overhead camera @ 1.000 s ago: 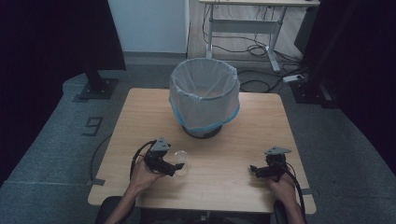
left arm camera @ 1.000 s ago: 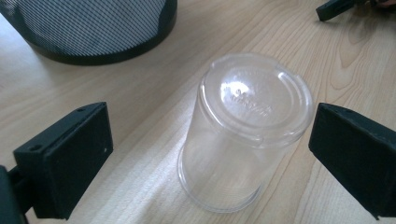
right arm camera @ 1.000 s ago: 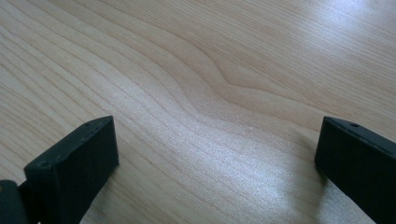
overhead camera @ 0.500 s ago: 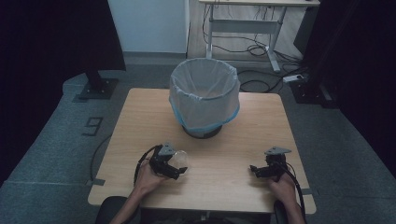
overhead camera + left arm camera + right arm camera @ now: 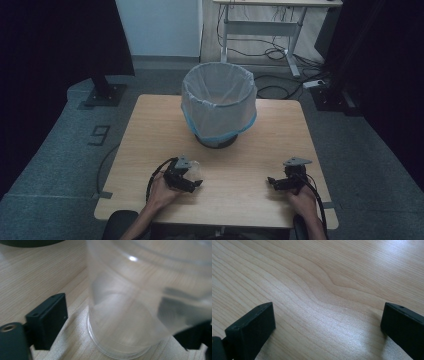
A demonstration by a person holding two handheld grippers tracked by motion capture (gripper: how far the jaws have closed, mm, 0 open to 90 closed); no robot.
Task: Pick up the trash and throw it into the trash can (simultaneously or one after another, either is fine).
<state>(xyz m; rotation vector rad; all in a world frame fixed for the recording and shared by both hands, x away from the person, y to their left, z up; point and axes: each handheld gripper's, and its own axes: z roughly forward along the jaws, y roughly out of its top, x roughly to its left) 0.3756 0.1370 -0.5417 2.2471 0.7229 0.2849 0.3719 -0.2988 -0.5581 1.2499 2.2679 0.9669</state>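
My left hand-held gripper (image 5: 192, 181) has just been closing around the clear plastic cup (image 5: 130, 310), which stands upright on the desk (image 5: 240, 200) between its jaws. The left jaw is apart from the cup wall; contact on the right I can't tell, so not gripped yet, I judge. Bin with liner (image 5: 219, 102) sits ahead of it, probably the cup's destination. My right hand-held gripper (image 5: 327, 327) rests released over bare desk, idle, out of the way.
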